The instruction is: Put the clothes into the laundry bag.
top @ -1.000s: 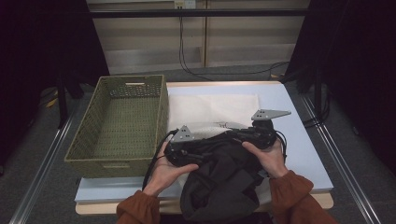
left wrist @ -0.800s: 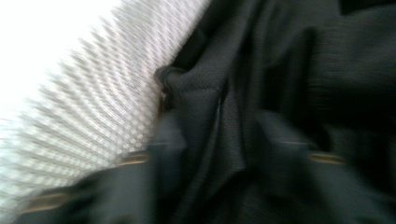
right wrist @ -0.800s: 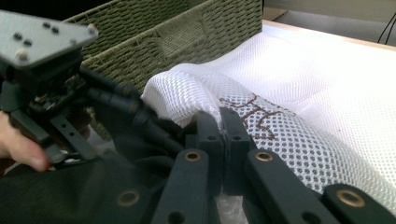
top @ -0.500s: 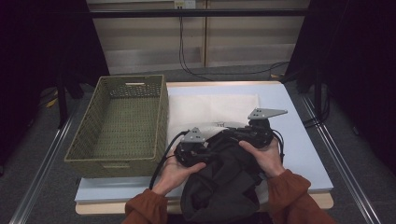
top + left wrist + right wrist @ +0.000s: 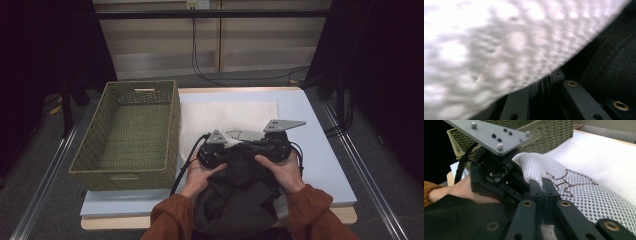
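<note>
on the table's near middle, just right of the woven basket (image 5: 132, 132), lies a white mesh garment (image 5: 584, 185). the right gripper (image 5: 543, 192) has its jaws clamped tight on the mesh's near edge. the left gripper (image 5: 214, 150), close beside it, has just been closing; its jaws pinch the mesh too. a dark cloth (image 5: 240, 200) lies beneath both hands.

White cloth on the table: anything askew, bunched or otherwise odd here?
Only slightly. The white cloth lies mostly flat, but its near edge is lifted into a ridge, pinched between the right gripper jaws. The basket sits square beside it. Nothing spilled or damaged.
</note>
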Motion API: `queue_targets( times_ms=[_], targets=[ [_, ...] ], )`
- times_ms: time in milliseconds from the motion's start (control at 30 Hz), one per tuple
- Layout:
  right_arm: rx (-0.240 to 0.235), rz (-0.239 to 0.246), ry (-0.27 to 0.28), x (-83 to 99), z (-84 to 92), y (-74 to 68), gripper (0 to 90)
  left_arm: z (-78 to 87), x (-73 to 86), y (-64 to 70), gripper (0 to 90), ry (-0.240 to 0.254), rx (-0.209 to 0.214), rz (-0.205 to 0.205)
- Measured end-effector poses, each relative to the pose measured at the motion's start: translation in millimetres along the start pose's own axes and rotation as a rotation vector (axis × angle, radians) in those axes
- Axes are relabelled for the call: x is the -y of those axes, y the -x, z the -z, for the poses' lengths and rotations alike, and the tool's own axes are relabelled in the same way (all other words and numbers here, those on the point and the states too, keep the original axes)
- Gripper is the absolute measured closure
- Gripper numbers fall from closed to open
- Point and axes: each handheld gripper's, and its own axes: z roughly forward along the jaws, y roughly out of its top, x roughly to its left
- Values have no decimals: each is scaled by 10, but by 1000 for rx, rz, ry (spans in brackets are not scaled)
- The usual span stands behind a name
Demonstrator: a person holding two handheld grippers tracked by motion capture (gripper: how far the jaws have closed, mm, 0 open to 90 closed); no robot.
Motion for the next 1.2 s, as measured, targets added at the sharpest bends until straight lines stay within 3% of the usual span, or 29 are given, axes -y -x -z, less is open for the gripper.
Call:
queue_targets(
  times_ms=[167,233,367,700,800,867,1000,1067,1200],
  targets=[
    [0,-2,-8,21,-33,12,895,34,28,-46,764,6,68,28],
    [-1,-5,-5,24,-28,32,895,108,31,-25,691,16,88,42],
    [1,-11,0,39,-31,55,895,302,10,82,558,25,59,-14],
    [-1,-20,1,43,-45,84,895,725,4,205,356,117,86,-19],
    [-3,-25,-3,46,-48,89,895,836,14,291,312,146,81,-42],
    [-2,-25,-2,46,-53,91,895,850,37,343,283,136,110,-54],
    [-5,-30,-1,46,-49,94,895,805,114,427,209,111,129,-67],
    [-4,-24,-3,45,-53,98,894,740,157,447,196,103,157,-60],
    [-2,-27,-2,45,-58,101,893,521,179,488,118,31,194,-67]
  ],
)
